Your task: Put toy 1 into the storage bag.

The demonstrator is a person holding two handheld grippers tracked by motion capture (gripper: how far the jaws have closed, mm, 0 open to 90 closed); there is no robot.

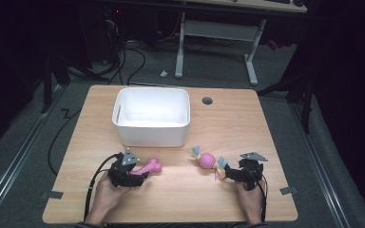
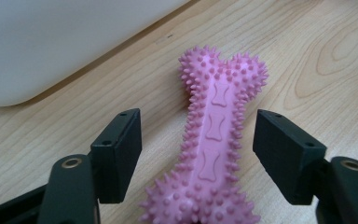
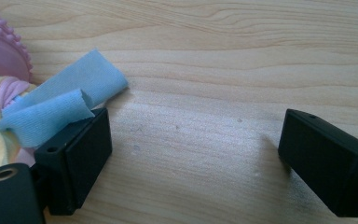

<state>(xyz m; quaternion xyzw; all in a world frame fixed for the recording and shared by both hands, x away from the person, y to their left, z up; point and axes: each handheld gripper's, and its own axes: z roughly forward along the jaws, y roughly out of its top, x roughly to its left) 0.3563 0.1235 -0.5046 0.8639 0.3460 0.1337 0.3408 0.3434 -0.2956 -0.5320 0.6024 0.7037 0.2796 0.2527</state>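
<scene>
A pink spiky bone toy (image 1: 151,166) lies on the wooden table (image 1: 180,202) in front of the white bin. My left gripper (image 1: 140,174) is open, its jaws on either side of the bone's shaft (image 2: 213,140) with gaps on both sides, and no pad touches it. To the right lies a pink ball toy with blue and yellow cloth strips (image 1: 207,160). My right gripper (image 1: 227,175) stands open on bare wood. In the right gripper view a blue strip (image 3: 60,102) rests against the outer side of the left jaw, and nothing lies between the jaws.
The empty white bin (image 1: 149,135) stands at the table's middle rear, close behind the bone (image 2: 51,42). A round cable hole (image 1: 207,100) is to the bin's right. Desk legs and cables are on the floor beyond the table.
</scene>
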